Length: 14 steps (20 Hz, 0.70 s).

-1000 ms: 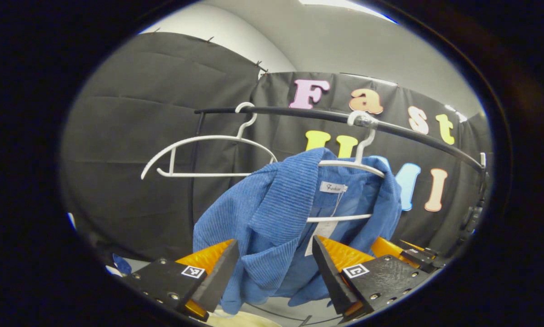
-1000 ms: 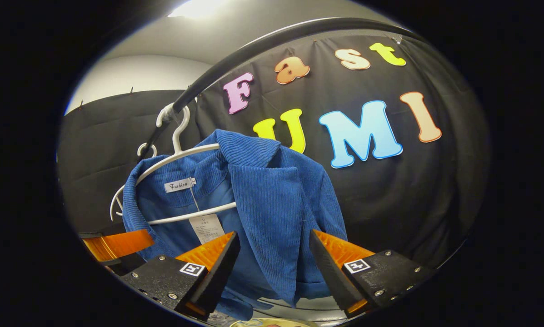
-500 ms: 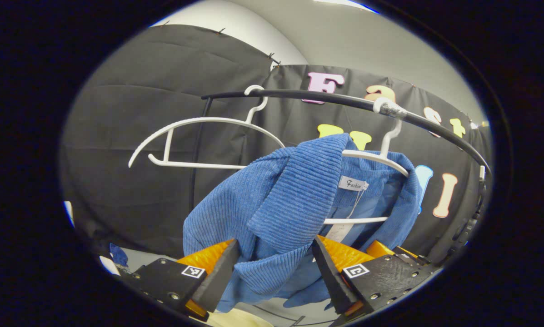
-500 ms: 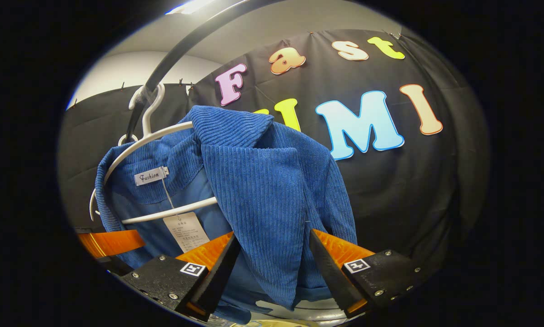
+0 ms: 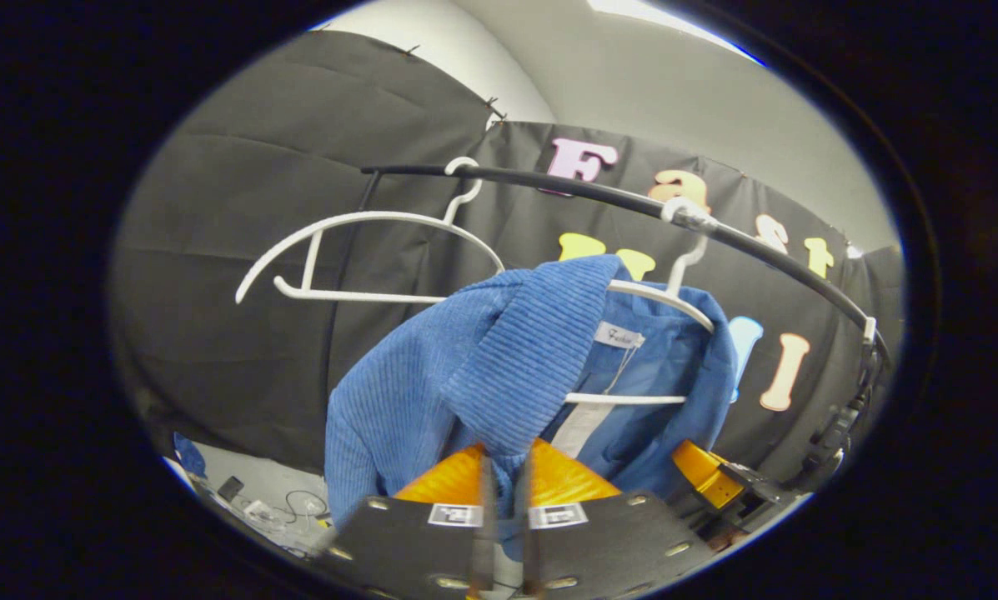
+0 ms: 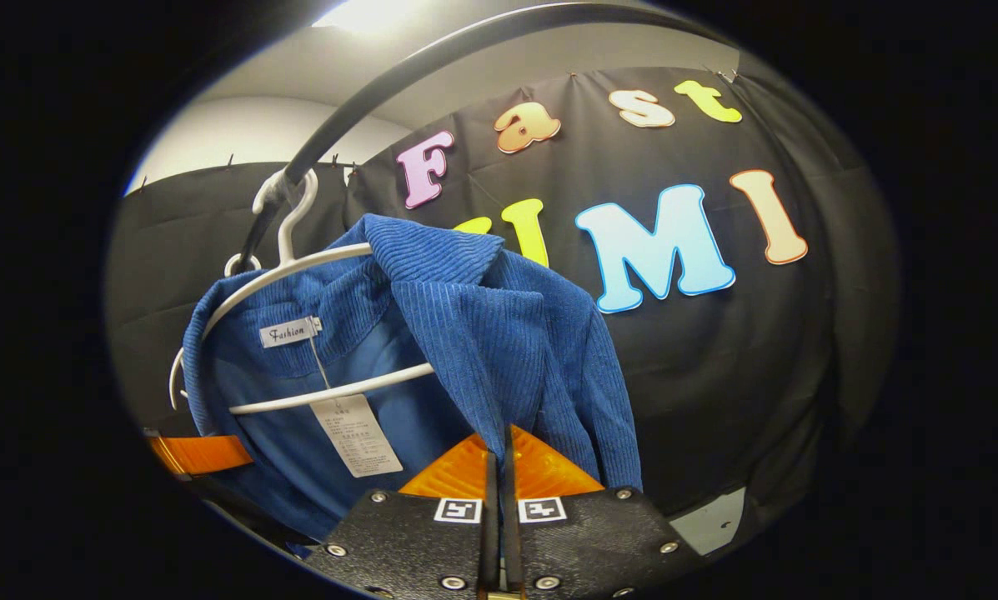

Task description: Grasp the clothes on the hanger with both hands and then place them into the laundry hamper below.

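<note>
Both grippers' jaws have now clamped the blue jacket (image 5: pixel 473 367).

Bright ceiling light (image 6: pixel 365 15), sharp centre, fisheye bending edges, blurred fingers (image 5: pixel 432 533)

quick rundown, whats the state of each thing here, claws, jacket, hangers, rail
left claw: shut on the jacket's front edge
right claw: shut on the jacket's other front edge
blue jacket: on its hanger, front open, tag dangling inside
white hanger: hooked on the rail, carrying the jacket
empty hanger: hooked on the rail, bare
black rail: overhead, holding both hangers
</note>
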Each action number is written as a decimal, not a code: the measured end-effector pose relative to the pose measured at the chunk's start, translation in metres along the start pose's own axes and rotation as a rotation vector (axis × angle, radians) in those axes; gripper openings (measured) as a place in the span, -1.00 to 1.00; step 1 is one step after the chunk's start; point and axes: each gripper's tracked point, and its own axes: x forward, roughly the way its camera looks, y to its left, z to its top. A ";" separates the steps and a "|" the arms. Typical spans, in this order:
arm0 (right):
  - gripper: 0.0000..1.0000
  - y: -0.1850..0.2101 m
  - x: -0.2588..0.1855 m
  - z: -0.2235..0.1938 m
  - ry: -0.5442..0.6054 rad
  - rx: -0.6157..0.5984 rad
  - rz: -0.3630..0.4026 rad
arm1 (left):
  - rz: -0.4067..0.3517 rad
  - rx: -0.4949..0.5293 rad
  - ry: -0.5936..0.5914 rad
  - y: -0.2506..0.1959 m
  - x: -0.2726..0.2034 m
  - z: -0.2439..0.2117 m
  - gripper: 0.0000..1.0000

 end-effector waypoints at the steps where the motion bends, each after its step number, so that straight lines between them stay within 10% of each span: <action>1: -0.99 0.001 -0.001 0.001 -0.001 0.013 0.016 | -0.030 -0.019 -0.005 -0.006 -0.001 -0.001 -0.85; 14: -1.00 -0.029 -0.002 0.040 -0.130 0.011 -0.045 | -0.086 -0.004 -0.159 -0.013 -0.041 0.063 -0.97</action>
